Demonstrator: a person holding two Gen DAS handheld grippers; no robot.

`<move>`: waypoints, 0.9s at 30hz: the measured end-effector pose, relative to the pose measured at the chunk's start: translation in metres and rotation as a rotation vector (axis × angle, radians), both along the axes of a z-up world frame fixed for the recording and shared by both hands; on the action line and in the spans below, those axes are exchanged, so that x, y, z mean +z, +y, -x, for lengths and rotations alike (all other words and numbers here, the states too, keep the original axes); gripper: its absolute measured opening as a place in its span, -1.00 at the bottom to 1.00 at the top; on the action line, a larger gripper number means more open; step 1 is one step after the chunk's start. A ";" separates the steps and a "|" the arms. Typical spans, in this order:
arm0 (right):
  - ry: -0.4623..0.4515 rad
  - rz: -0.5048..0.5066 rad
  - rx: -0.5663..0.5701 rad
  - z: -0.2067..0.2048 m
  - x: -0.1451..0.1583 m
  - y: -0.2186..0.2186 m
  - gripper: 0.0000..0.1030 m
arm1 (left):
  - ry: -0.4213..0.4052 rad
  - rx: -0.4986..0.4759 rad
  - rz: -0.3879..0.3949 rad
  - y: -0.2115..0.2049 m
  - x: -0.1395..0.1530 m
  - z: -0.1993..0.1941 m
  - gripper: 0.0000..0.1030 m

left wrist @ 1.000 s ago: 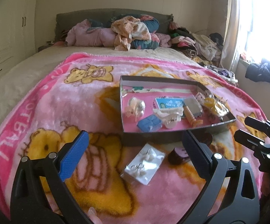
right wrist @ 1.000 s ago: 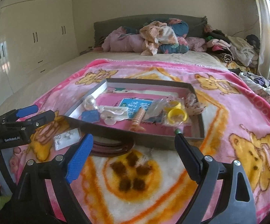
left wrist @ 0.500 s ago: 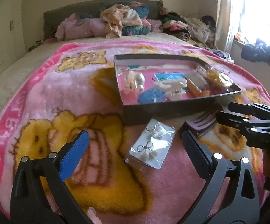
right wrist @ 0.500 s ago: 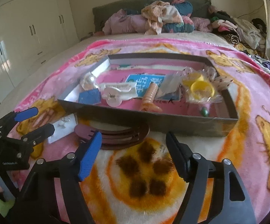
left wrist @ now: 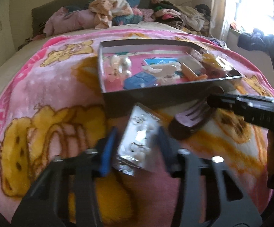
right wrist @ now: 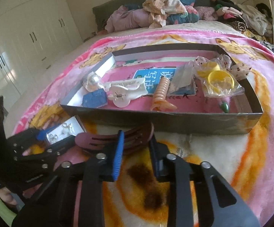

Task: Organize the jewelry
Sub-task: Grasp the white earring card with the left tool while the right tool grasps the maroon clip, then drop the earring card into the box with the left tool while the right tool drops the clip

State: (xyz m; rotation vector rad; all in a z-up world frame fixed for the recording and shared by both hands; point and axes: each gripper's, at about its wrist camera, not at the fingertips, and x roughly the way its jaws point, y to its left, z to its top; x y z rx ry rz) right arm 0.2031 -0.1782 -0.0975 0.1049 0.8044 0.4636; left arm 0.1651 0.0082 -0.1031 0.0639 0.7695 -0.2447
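A dark shallow box (left wrist: 155, 94) (right wrist: 174, 121) lies on the pink blanket and holds several jewelry pieces and hair clips. In front of it lie a clear packet of earrings (left wrist: 138, 138) (right wrist: 63, 132) and a maroon hair comb (left wrist: 191, 117) (right wrist: 118, 138). My left gripper (left wrist: 137, 147) has its fingers on either side of the packet, narrowed around it. My right gripper (right wrist: 137, 151) has its fingers on either side of the comb's right part, also narrowed. Whether either one presses its object is unclear.
A pink bear-print blanket (left wrist: 42, 113) covers the bed. A pile of clothes (right wrist: 165, 11) lies at the headboard. White wardrobes (right wrist: 32, 34) stand at the left. A window (left wrist: 260, 5) is at the right.
Both grippers moved forward and down and narrowed: the left one now brackets the earring packet, the right one brackets the maroon comb.
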 end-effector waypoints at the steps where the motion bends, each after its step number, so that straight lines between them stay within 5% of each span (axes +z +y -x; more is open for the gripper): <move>1: -0.006 -0.003 0.001 0.001 0.002 -0.001 -0.64 | -0.001 -0.003 -0.006 -0.002 0.000 0.001 -0.58; 12: -0.065 -0.075 0.005 0.020 0.035 -0.021 -0.87 | -0.013 0.008 0.070 -0.002 0.017 0.015 -0.75; 27: -0.152 -0.055 -0.094 0.034 0.071 -0.085 -0.88 | -0.066 -0.036 0.088 -0.049 0.063 0.005 -0.75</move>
